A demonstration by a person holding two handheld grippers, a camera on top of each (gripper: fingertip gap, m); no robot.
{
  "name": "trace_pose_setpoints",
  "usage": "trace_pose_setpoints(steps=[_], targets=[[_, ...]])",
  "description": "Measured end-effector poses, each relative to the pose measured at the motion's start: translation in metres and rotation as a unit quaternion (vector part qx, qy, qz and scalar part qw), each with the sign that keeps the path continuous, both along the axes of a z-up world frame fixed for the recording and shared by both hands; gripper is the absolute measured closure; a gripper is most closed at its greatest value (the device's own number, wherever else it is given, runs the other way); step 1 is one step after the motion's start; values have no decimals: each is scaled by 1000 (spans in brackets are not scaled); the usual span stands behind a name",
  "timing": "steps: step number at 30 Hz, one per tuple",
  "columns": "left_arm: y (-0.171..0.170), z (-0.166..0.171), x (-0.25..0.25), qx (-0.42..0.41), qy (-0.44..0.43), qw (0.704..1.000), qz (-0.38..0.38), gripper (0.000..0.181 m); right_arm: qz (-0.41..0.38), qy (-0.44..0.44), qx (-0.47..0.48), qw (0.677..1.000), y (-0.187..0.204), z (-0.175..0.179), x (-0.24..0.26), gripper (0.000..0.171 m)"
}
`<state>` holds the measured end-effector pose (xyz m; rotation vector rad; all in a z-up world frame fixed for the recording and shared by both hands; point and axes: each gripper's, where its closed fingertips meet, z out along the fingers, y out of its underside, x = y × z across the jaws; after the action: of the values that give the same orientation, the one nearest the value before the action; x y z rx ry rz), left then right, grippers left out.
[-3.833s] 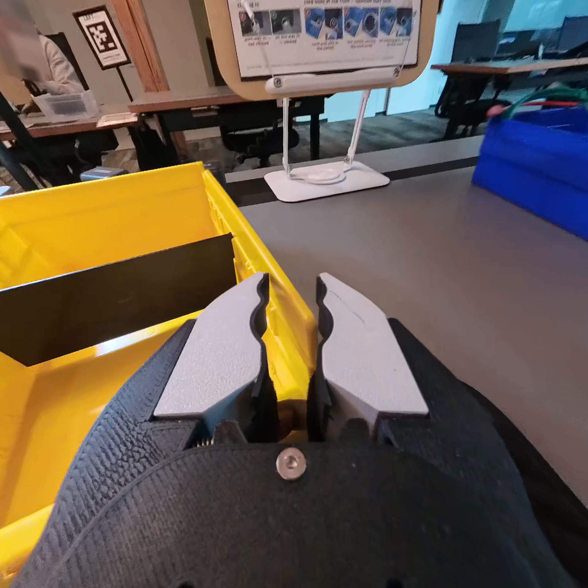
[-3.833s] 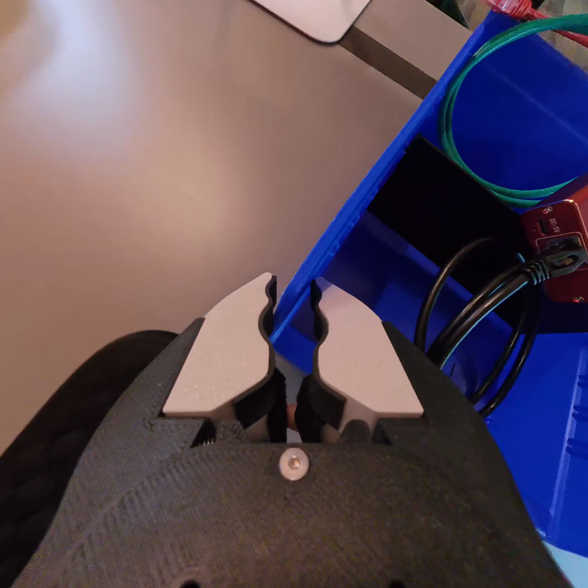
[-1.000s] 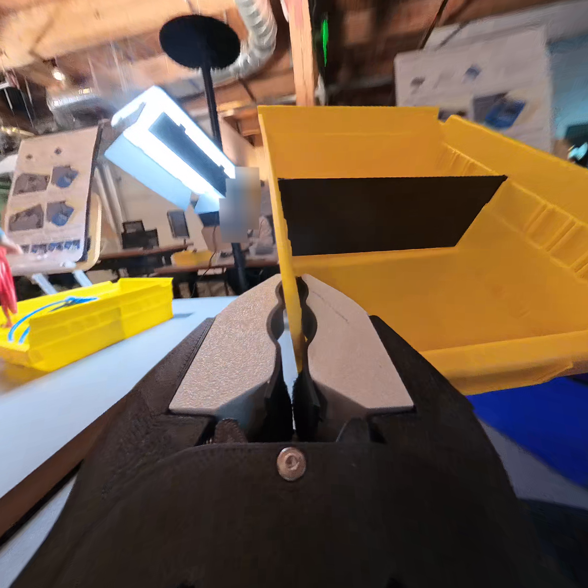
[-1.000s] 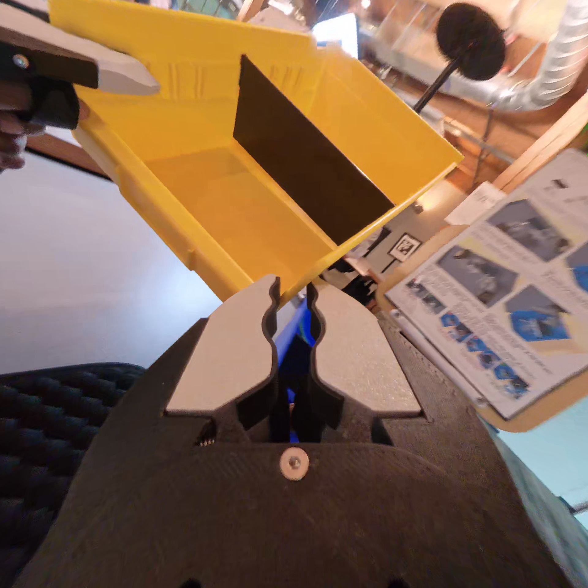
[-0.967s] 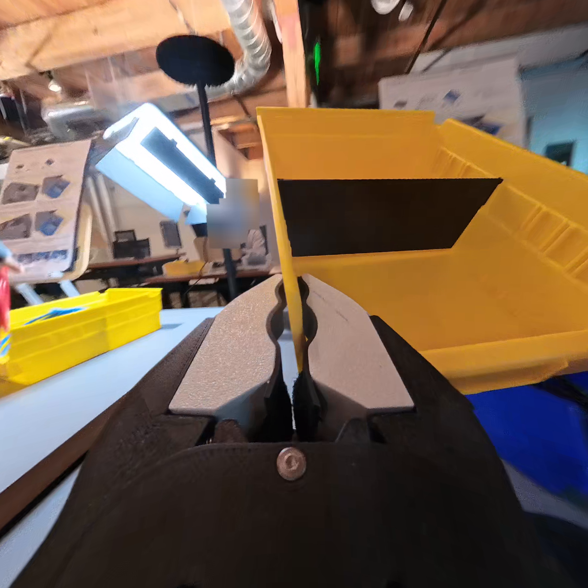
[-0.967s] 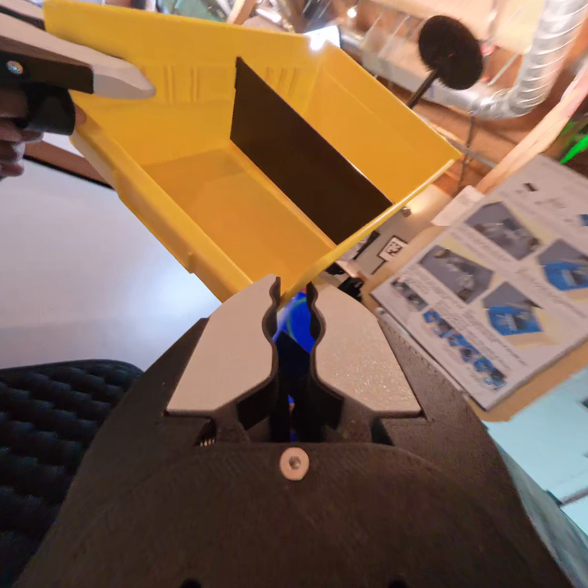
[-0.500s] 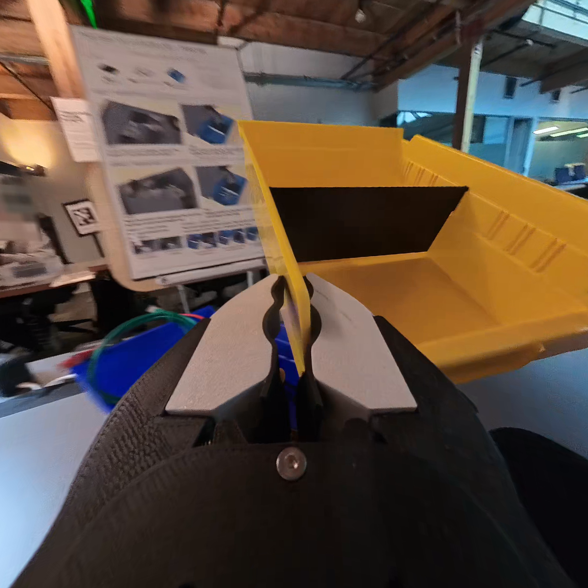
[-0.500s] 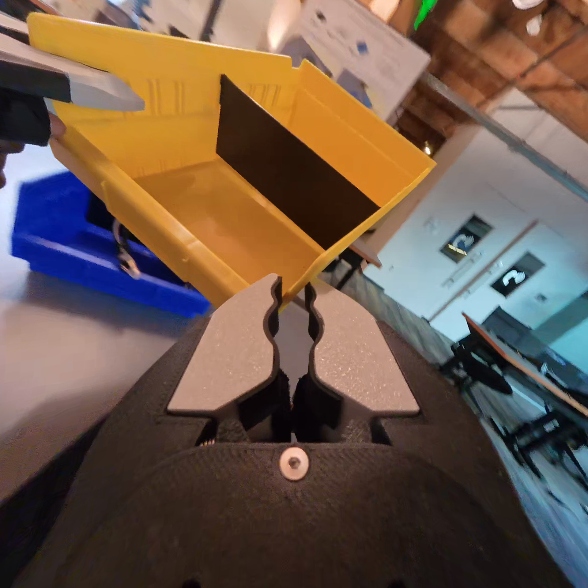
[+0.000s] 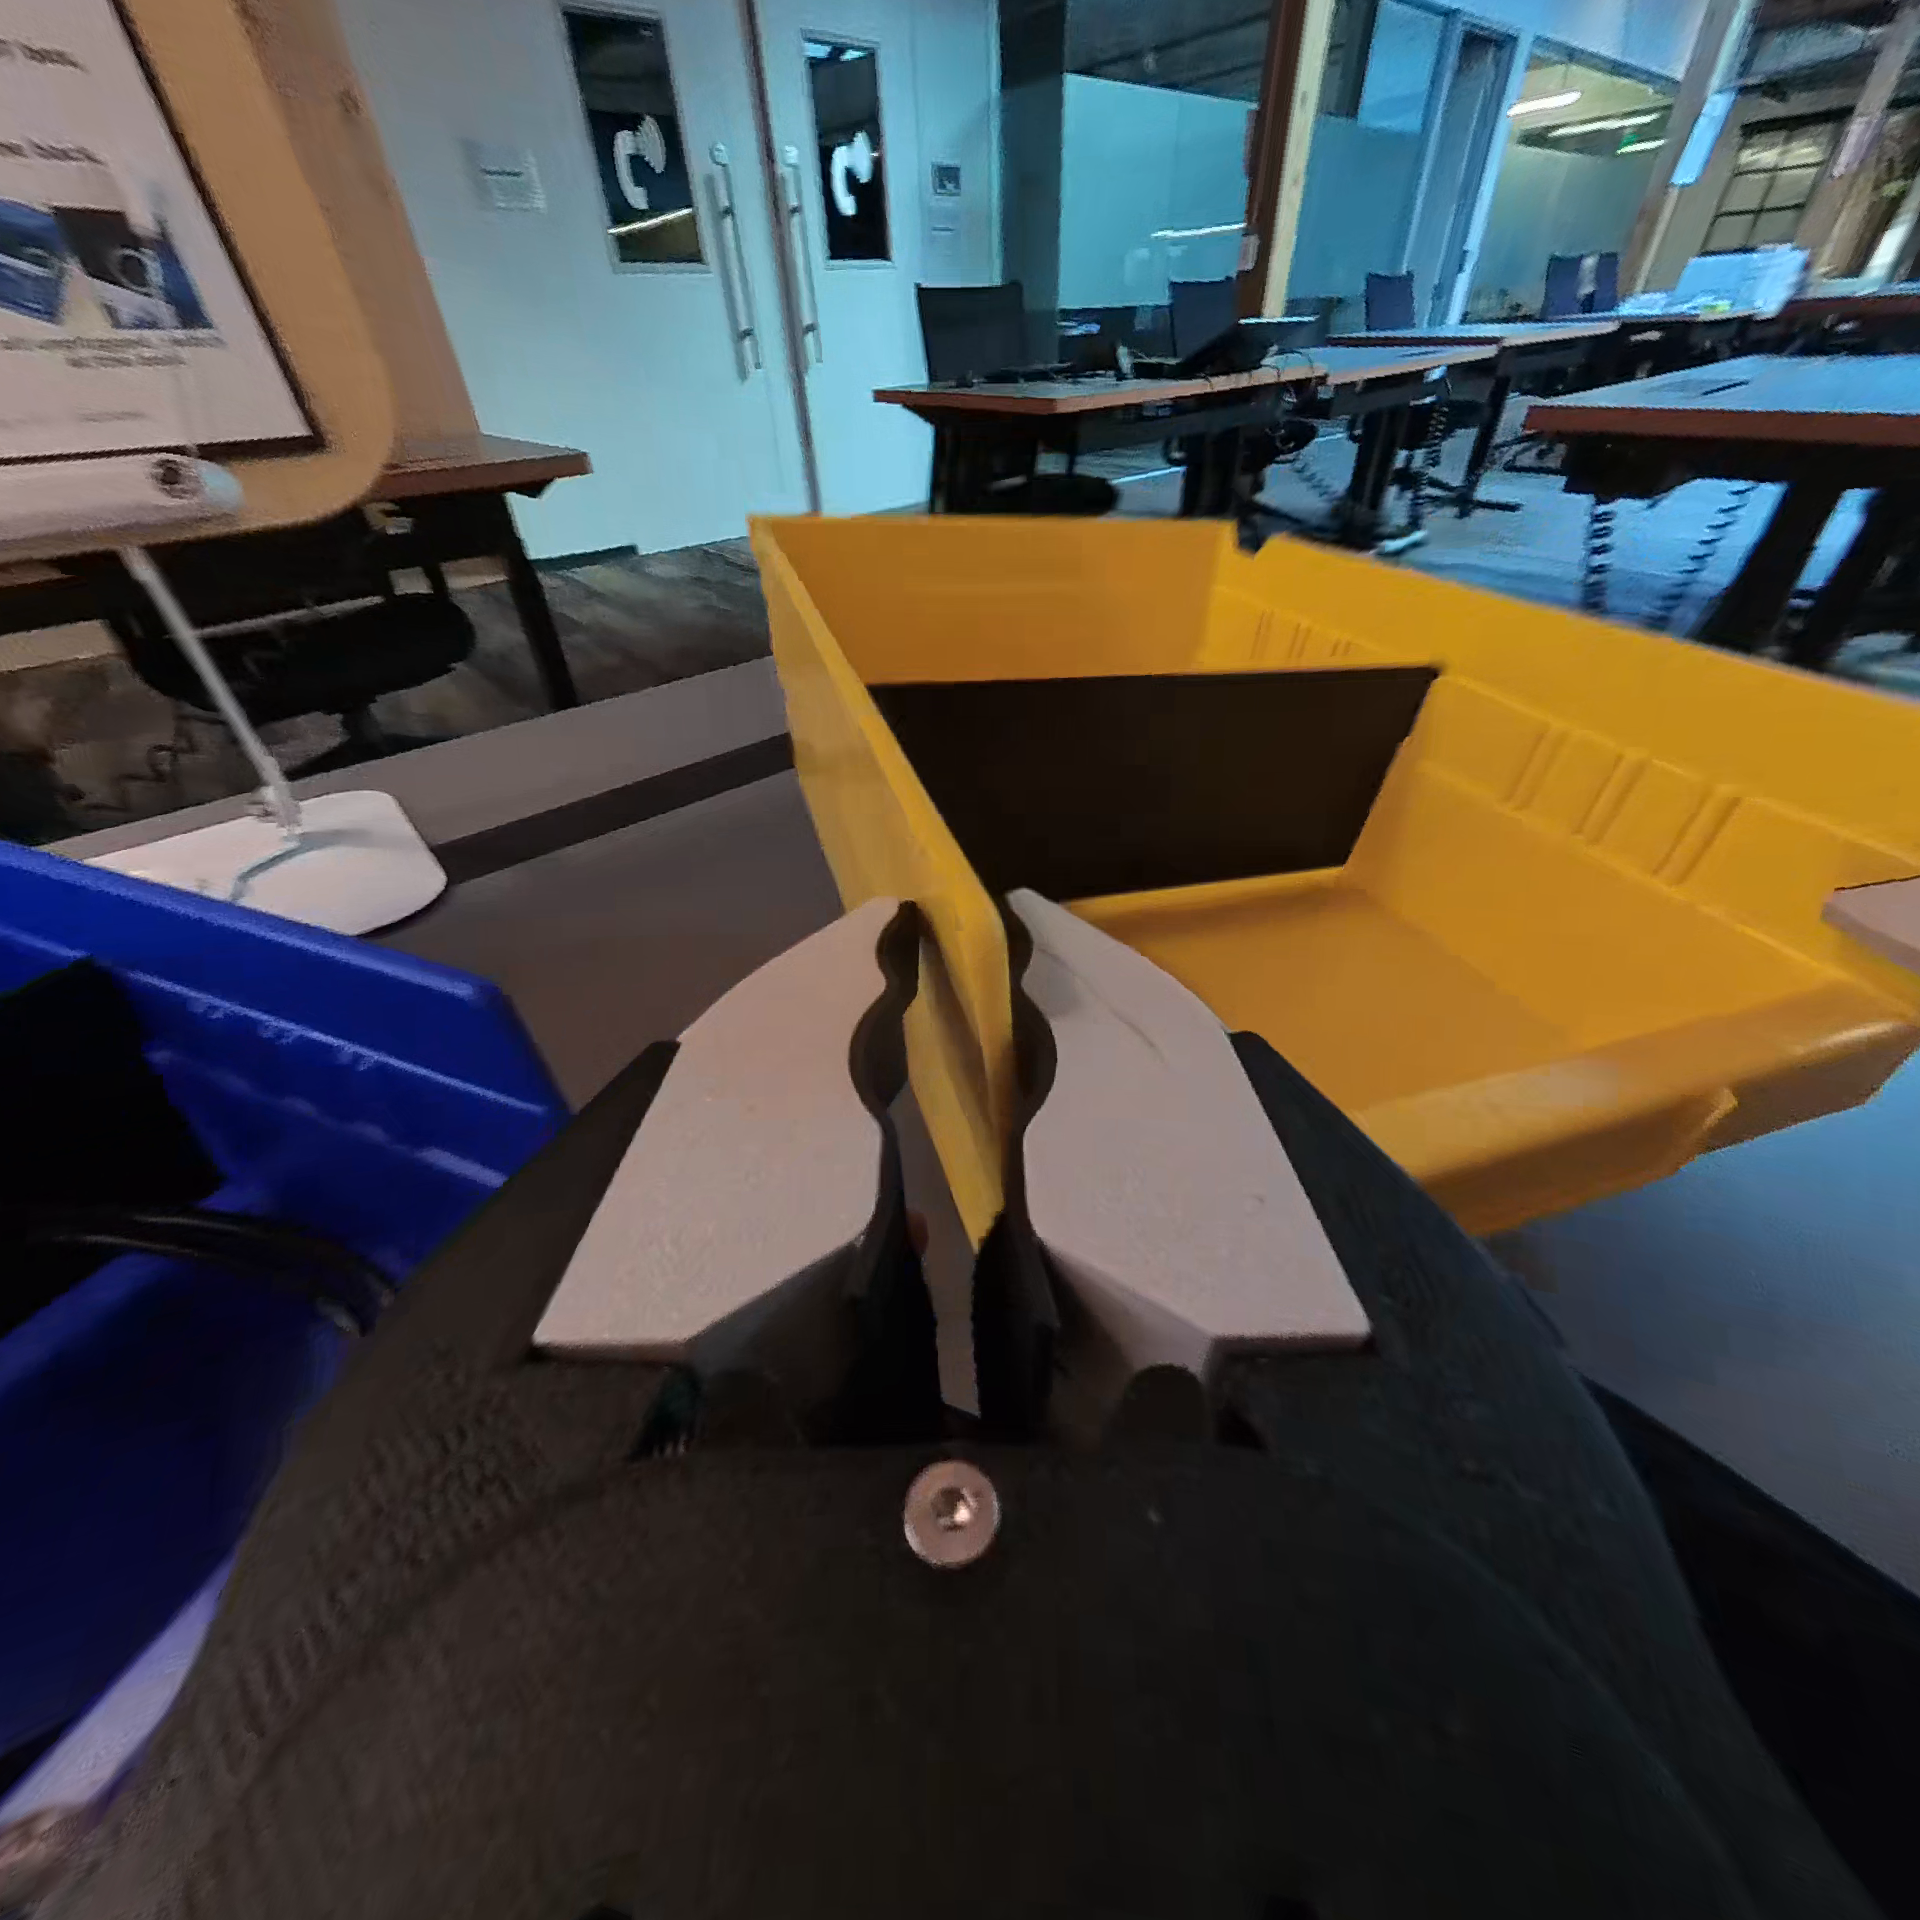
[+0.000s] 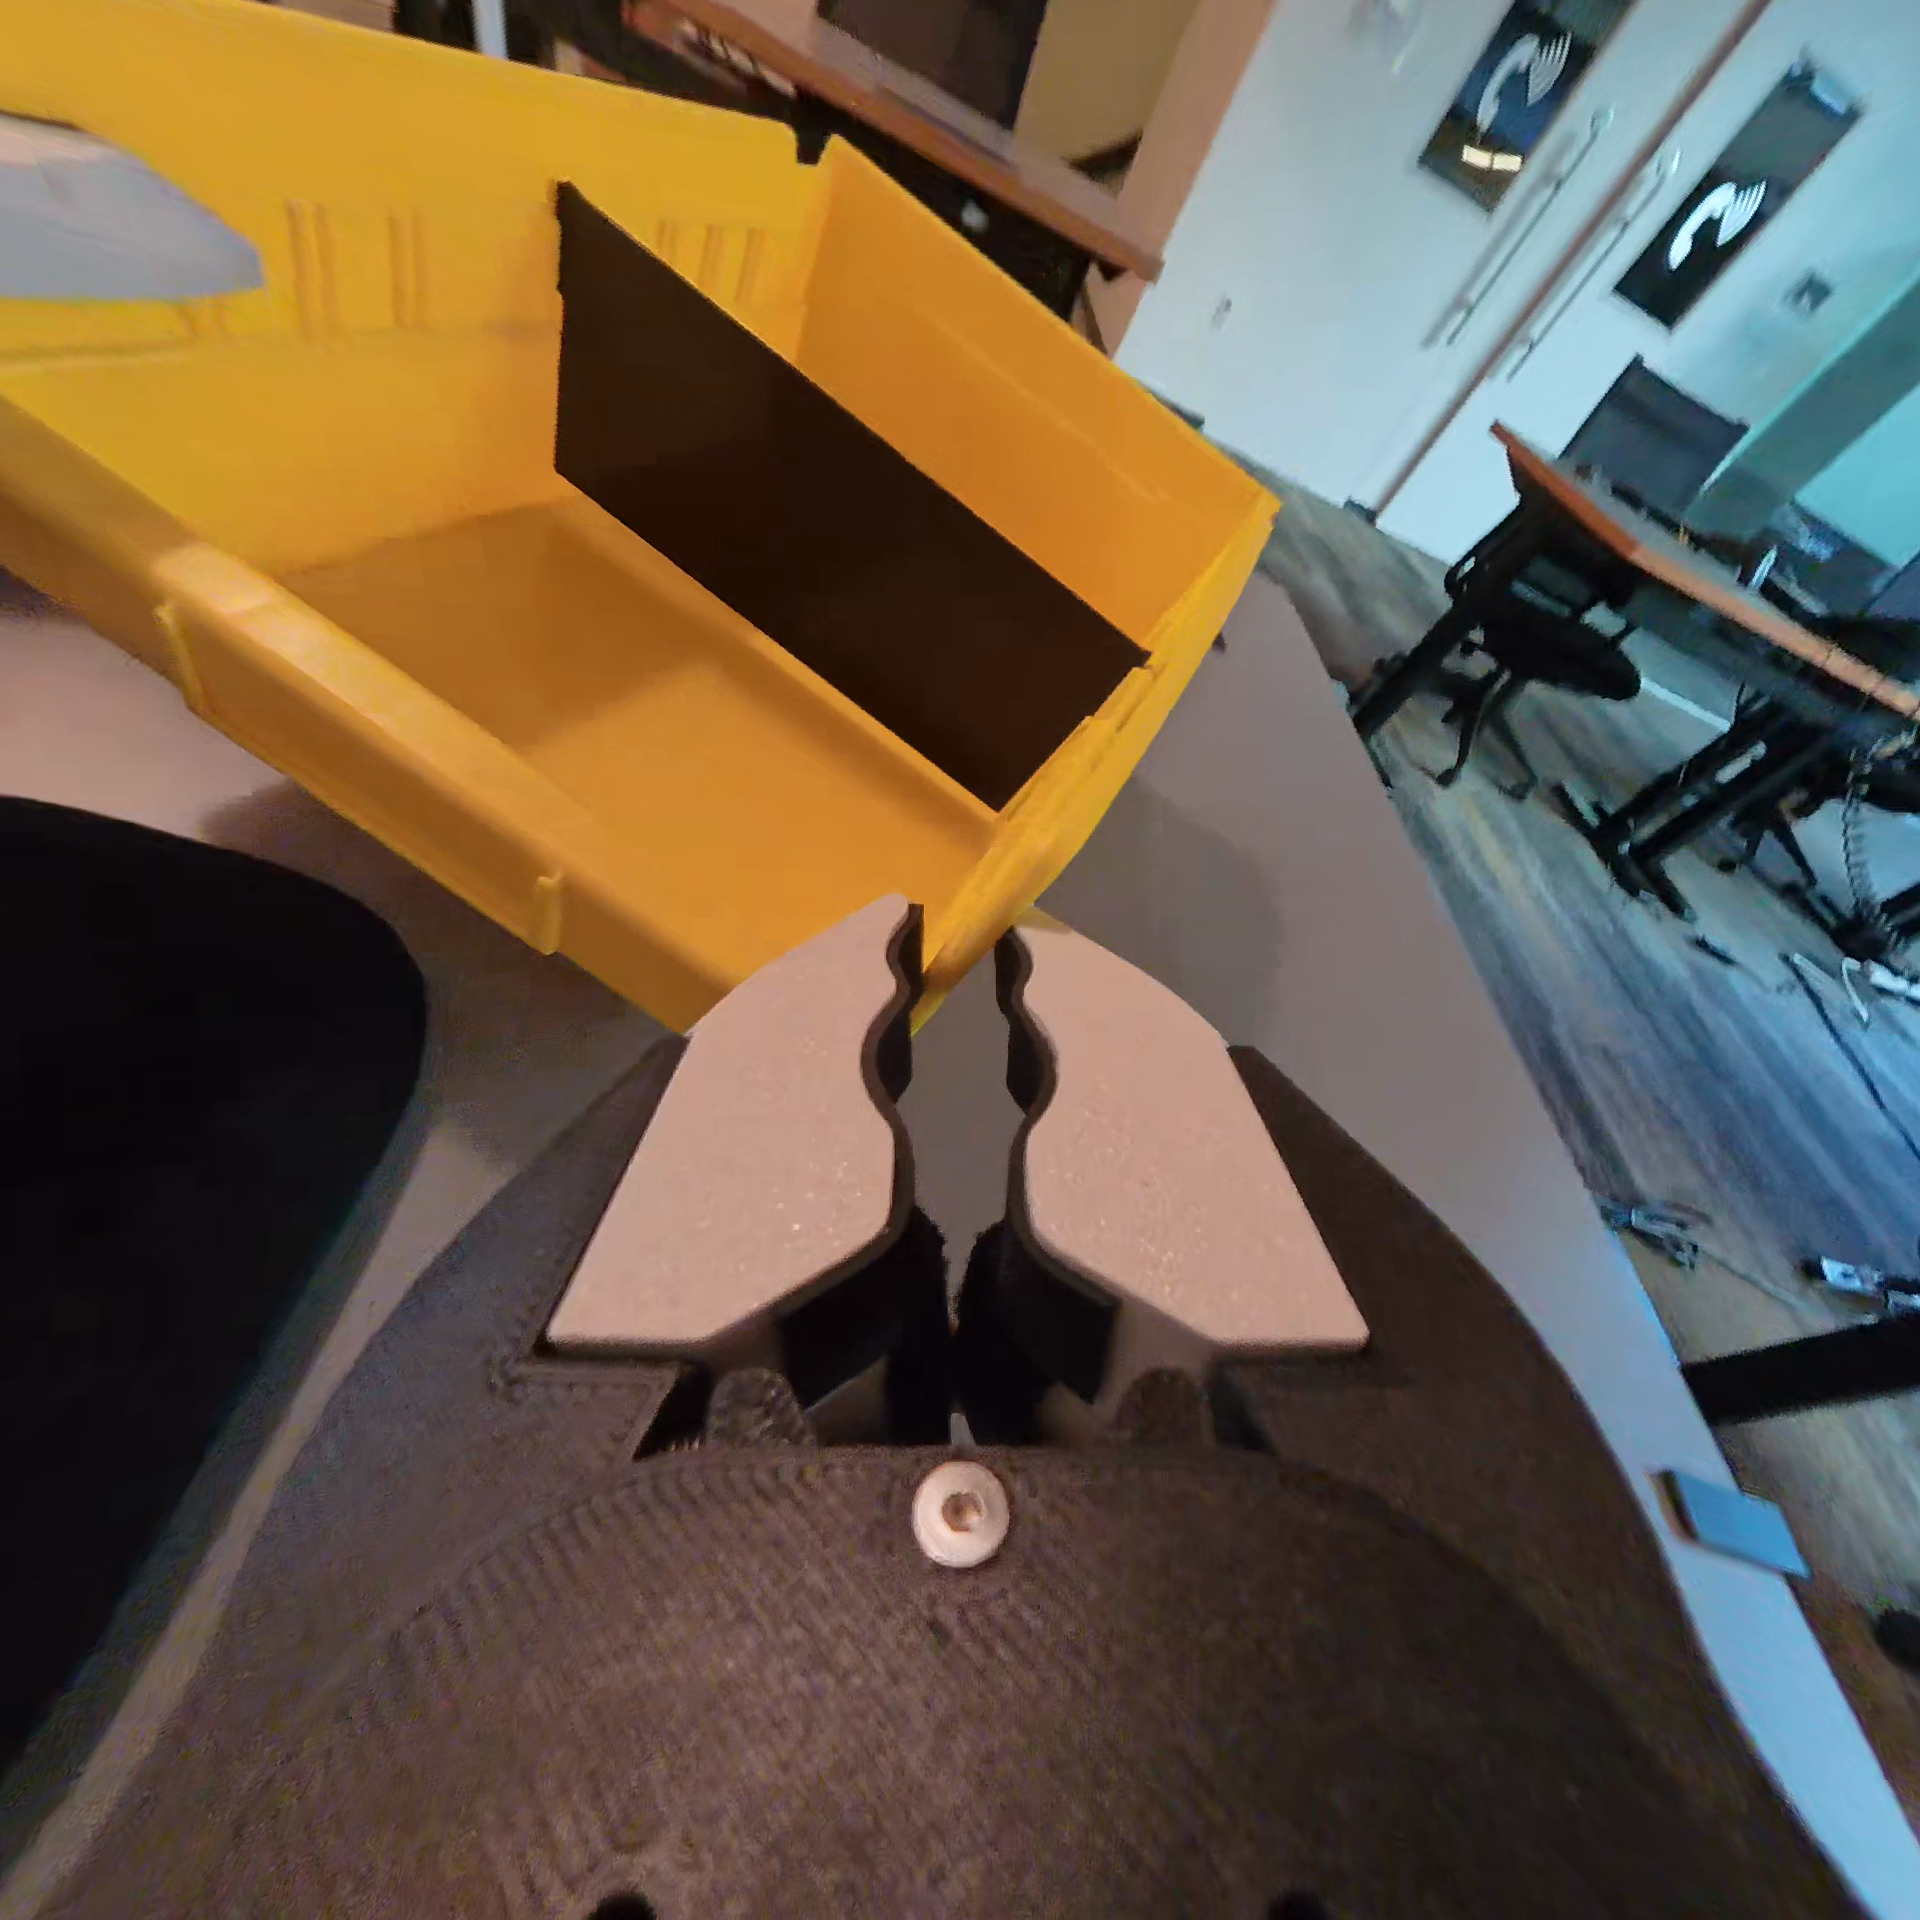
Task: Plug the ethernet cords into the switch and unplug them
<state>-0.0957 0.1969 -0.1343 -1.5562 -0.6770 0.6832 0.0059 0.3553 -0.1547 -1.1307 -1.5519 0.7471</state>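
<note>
A: What sits left of the yellow bin [image 9: 1455, 987]?
B: A blue bin [image 9: 312, 1091], just beside it on the desk [image 9: 644, 904], with a black cord [image 9: 208, 1242] inside; I can't make out a switch.
A: And the left gripper [image 9: 961, 935]?
B: Clenched on the yellow bin's near side wall.
A: The right gripper [image 10: 956, 935]?
B: Pinching the yellow bin's front corner; a black divider [image 10: 831, 540] crosses inside.

Yellow bin [image 9: 1455, 997]: smooth, semi-gloss moulded plastic with a matt black divider [image 9: 1143, 779]. Blue bin [image 9: 343, 1081], left of frame: glossy plastic. Left tongs [image 9: 961, 925]: grainy matt grey pads in a rough, layered black plastic body. Desk [image 10: 1247, 831]: smooth, matt grey.
</note>
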Motion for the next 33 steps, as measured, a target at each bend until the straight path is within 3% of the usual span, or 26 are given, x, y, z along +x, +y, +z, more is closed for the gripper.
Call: trace_pose_setpoints(steps=[4,7,9,12,14,16,18,20,22,25,26,33], targets=[[8,-14,4,1,-13,999,-33,161,-2,-3,-21,1000,7,-8,0,158],[8,-39,10,-111,-54,990,-70,154,-4,-20,-31,999,10,-16,0,159],[-5,-34,14,-151,-58,984,-71,128,1,-33,-43,999,11,-20,0,149],[-35,-23,17,-208,-45,975,-70,109,-16,27,-33,999,16,6,5,138],[-55,-33,15,-262,-66,960,-69,112,6,83,-2,997,4,32,8,134],[-79,-45,4,-340,-51,938,-39,113,78,103,50,990,-29,45,7,134],[-94,-53,-1,-385,-46,921,-27,115,147,43,99,983,-61,27,1,130],[-101,-58,-1,-406,-50,912,-28,118,179,-65,127,974,-77,-9,-6,114],[-108,-68,-1,-433,-66,898,-33,122,162,-128,168,964,-74,-38,-13,110],[-134,-84,-16,-507,-54,860,2,144,149,-148,210,955,-71,-56,-19,127],[-138,-85,-16,-524,-47,850,-7,144,148,-146,207,956,-71,-57,-19,131],[-189,-90,-3,-533,-108,837,-63,151,127,-143,183,964,-54,-58,-18,129]])
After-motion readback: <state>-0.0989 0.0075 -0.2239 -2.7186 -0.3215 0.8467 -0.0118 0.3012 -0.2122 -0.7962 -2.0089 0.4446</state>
